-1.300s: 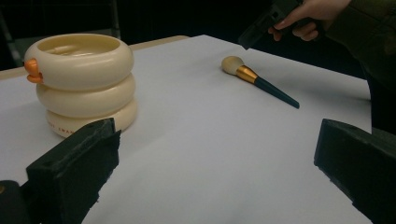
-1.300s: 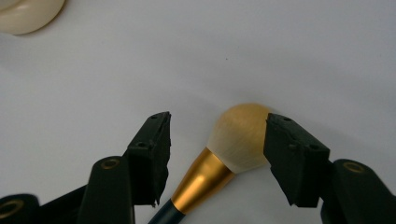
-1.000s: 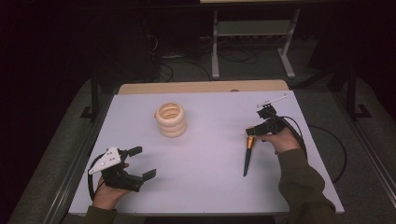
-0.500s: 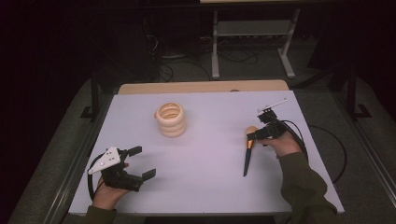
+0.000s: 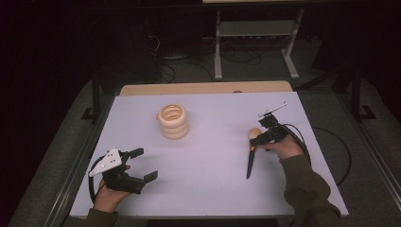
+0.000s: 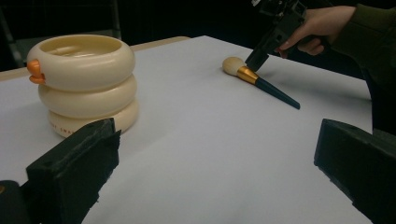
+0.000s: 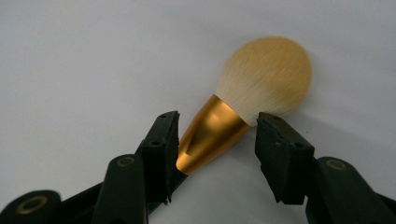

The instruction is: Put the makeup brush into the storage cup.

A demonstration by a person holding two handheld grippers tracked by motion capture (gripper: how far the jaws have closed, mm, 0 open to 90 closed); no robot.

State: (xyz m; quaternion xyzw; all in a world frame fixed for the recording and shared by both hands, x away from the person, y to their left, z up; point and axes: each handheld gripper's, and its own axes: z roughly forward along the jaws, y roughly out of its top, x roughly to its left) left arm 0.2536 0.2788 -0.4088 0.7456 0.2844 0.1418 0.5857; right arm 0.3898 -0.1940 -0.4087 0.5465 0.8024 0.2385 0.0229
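A makeup brush (image 5: pixel 250 158) lies flat on the white table (image 5: pixel 208 156), with a cream bristle head, a gold ferrule (image 7: pixel 212 133) and a dark handle pointing toward the person. My right gripper (image 5: pixel 256 141) is tipped down over its head end. Its jaws have just been closing and stand either side of the ferrule, one pad (image 7: pixel 161 144) at its edge and a slim gap at the other, so it is open. At the front left my left gripper (image 5: pixel 145 164) rests wide open with nothing between its jaws. The left gripper view shows the brush (image 6: pixel 261 84) under the right gripper (image 6: pixel 259 58).
A cream holder of three stacked rings (image 5: pixel 173 122) stands at the middle back of the table, with an orange knob on its side (image 6: pixel 33 70). A wooden strip (image 5: pixel 203 88) edges the far side. Dark floor, cables and a metal stand lie beyond.
The right gripper has settled slightly closer onto the brush's head end. The brush, the ring holder and the left gripper have stayed where they were.
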